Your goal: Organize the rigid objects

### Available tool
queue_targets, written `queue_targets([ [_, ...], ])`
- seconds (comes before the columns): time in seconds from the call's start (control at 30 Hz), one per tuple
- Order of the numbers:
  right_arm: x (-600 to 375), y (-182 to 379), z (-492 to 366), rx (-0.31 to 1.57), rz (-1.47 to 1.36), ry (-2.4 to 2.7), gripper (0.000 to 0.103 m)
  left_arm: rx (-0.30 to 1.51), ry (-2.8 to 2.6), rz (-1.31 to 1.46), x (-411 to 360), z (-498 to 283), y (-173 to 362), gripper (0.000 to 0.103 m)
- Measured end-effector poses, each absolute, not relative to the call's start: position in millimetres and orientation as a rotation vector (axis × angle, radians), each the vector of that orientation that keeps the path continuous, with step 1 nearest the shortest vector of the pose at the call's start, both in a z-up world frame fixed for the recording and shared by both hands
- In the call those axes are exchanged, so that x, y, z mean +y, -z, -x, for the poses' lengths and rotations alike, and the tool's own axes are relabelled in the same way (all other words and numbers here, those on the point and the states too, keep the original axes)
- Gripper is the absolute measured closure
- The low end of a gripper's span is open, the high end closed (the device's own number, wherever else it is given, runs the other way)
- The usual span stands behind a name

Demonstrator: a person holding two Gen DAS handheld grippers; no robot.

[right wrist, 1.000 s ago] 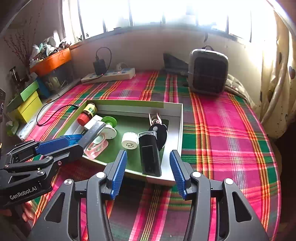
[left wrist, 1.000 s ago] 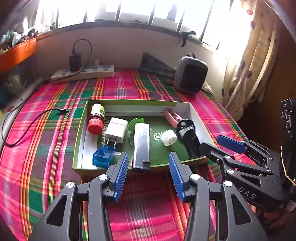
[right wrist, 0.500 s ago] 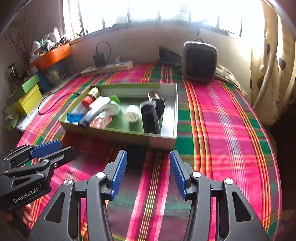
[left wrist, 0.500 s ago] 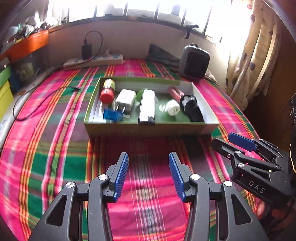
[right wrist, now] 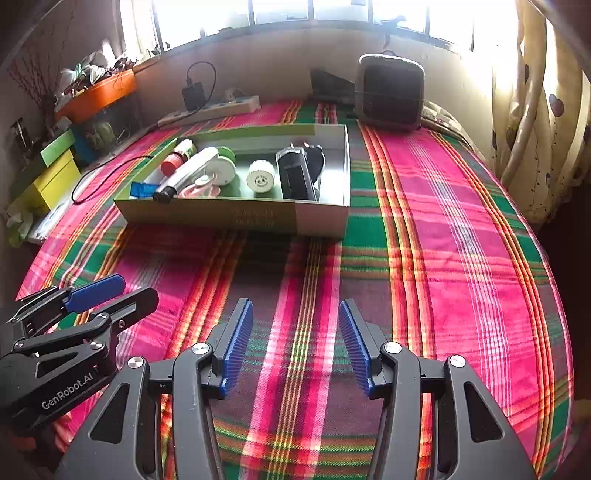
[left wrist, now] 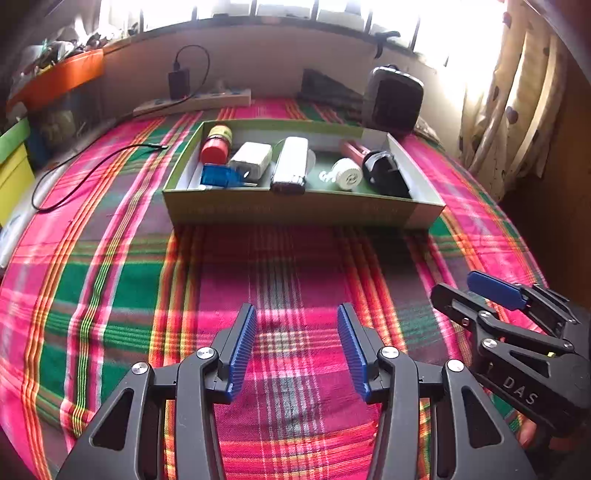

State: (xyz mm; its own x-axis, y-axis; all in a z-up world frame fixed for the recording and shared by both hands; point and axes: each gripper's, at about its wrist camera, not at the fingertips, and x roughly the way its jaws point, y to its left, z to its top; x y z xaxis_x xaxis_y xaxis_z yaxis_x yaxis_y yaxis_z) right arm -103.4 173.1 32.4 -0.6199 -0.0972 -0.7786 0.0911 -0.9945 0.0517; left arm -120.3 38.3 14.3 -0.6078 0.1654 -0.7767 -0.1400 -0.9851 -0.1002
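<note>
Box (left wrist: 303, 210) of small items mid-blanket (left wrist: 295, 277), heater (left wrist: 393, 99) behind, power strip (left wrist: 195, 101) perhaps behind-left.

the near wall of the box (left wrist: 303, 210) hides the lower ends of the things inside. in the right wrist view the blue piece (right wrist: 142, 189) shows only a corner, and the pink item (right wrist: 201, 189) lies half under the silver lighter (right wrist: 186, 175). print on the white cap (right wrist: 260, 180) is too small to read. the window (left wrist: 295, 7) is blown out white. the yellow box (left wrist: 13, 177) runs off the left edge.
</note>
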Motion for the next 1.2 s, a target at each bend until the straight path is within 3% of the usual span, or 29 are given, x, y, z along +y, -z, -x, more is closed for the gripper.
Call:
queue_targets([
  [0.13,172.1,-27.4,101.4,-0.009,-1.34,2.726,0.042,-0.034,-2.711,1.31,36.1,119.9,-11.6,0.058],
  [0.47,170.0,-22.6,100.7,0.055,-1.352,2.761,0.04,0.057,-2.754,1.311,41.3,119.9,-9.4,0.054],
  [0.7,173.6,-21.5,107.7,0.036,-1.381,2.776,0.026,0.091,-2.761,1.317,43.0,120.2,-9.1,0.052],
  [1.2,173.8,-21.9,108.0,0.039,-1.382,2.778,0.026,0.086,-2.762,1.318,45.3,120.2,-9.3,0.051],
])
